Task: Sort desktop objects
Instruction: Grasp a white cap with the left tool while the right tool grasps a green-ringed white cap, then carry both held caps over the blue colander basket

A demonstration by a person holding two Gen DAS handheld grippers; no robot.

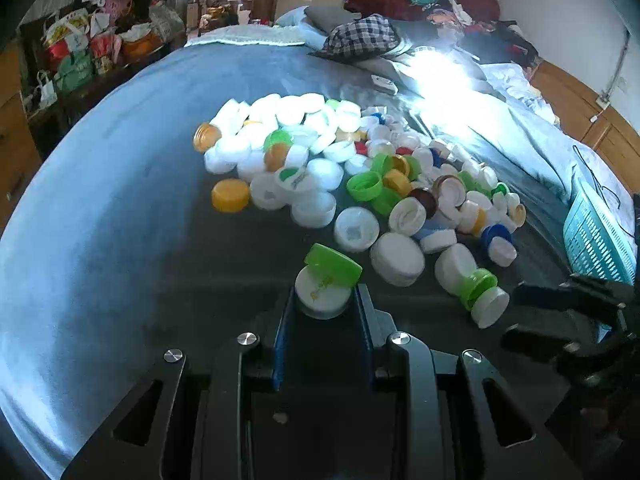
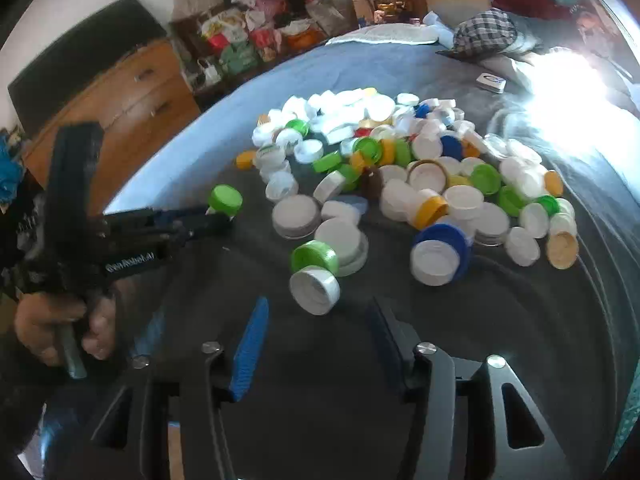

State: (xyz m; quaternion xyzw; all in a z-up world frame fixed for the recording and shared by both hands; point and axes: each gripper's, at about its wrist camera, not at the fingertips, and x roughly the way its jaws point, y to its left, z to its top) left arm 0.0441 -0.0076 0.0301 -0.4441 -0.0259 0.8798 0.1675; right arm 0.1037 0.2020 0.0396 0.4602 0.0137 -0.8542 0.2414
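White, green, yellow and blue caps (image 1: 360, 176) on a grey-blue sheet (image 1: 120, 184); checked black-and-white cloth (image 1: 360, 38)

We see bare blue bed (image 1: 100, 208) on the near left, open for a pass. The heap of caps (image 1: 328, 168) fills the middle and right, crowding any reach there. A teal basket (image 1: 596, 240) walls the right edge. A white cap (image 2: 315, 291) lies just ahead of the right tongs (image 2: 316, 334), with clear blanket behind it.

Dim interior; blown-out glare patch upper right on the bedding (image 1: 120, 184); strong fisheye edge distortion; right view slightly motion-blurred
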